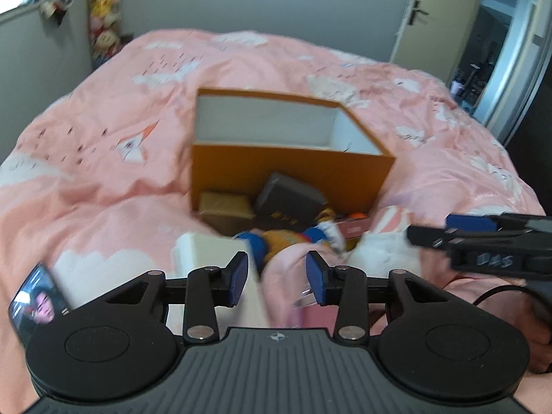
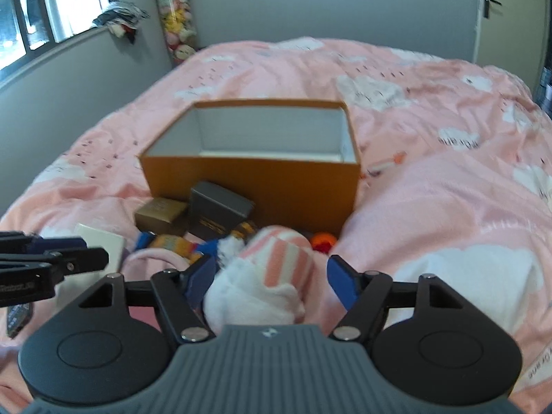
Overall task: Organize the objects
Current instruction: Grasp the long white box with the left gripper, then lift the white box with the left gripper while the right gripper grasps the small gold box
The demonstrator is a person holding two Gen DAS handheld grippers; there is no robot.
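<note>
One open-topped orange cardboard box (image 2: 252,186), white inside, sits mid-bed (image 2: 431,207) on a pink cloud-print quilt. Against its near wall lie two small boxes, one tan (image 2: 160,215) and one dark grey (image 2: 217,207), plus a soft knitted toy (image 1: 286,238). The left claw (image 1: 277,277) is half open, holding nothing. The right claw (image 2: 272,277) gapes wide around a fluffy pink-striped sock (image 2: 272,276), seemingly unclamped.

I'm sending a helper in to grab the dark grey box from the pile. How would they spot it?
Find the open orange box in the middle of the pink bed. In the clutter against its near wall, the dark grey box leans tilted, gold lettering on its front. It stands taller and darker than the small brown-gold box on its left.
</note>
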